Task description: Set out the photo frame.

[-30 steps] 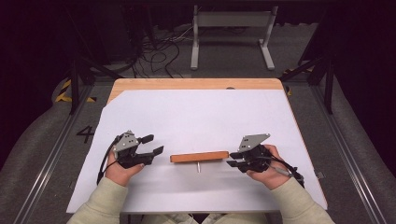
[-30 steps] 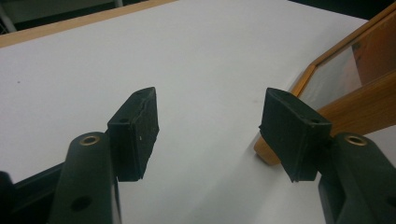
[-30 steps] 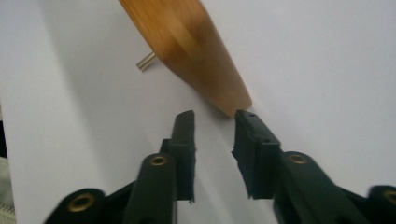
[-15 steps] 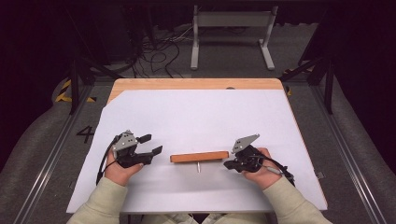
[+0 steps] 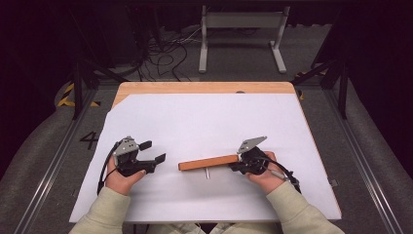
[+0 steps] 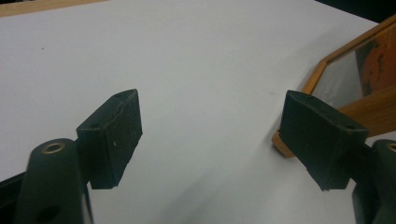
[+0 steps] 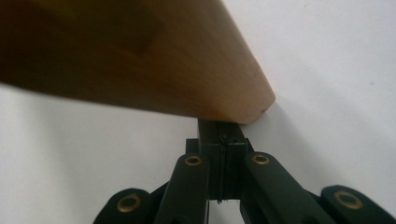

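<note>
Seemingly "4" (image 5: 89,140) beside table (image 5: 204,87)

high view overlooks table (image 5: 204,117); claw views skim its surface closely.

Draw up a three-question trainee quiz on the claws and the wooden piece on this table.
1. True or false: the left claw grips the wooden bar.
2. The right claw, at the bar's right end, is: A) wide open, B) shut, C) lifted high above the table.
3. What small thing lies on the white sheet just on the person's side of the bar?

Key
1. False. It stands apart from the bar; its jaws have just been opening, with nothing between them.
2. B.
3. A small metal pin.
</note>
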